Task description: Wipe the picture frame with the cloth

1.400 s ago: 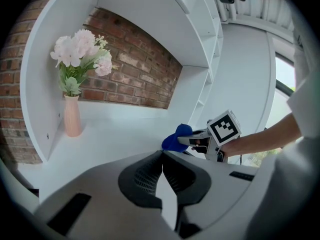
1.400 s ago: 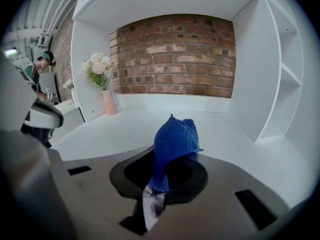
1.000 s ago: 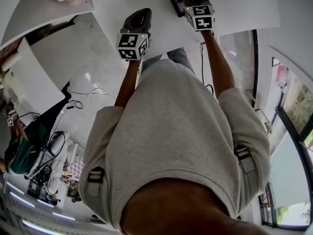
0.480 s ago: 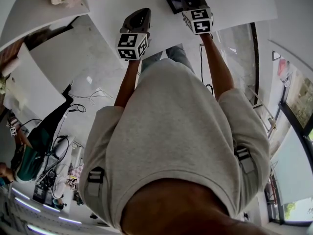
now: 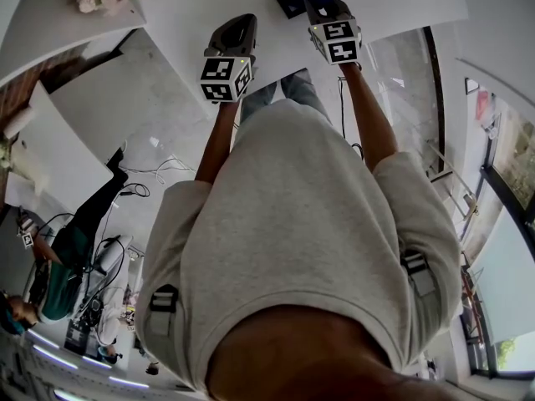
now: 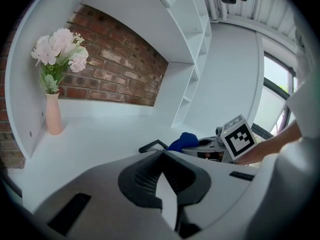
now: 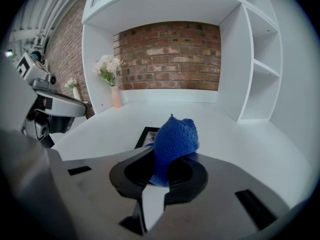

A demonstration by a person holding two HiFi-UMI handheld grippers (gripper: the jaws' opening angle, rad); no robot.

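The right tool point(image 7: 161, 180), pinching a bunched blue cloth point(image 7: 175, 139) at the black-edged picture frame point(image 7: 146, 136) lying flat a little in from the white tabletop's point(image 7: 250, 149) front edge, should press lightly and sweep evenly, while the left tool point(image 6: 162, 184) hangs alongside, pressed together and empty.

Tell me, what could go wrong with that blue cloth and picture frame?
The right gripper pinches only a small part of the blue cloth; it might slip out while wiping. The picture frame lies loose on the white counter, with the shut, empty left gripper away from it, so it could slide.
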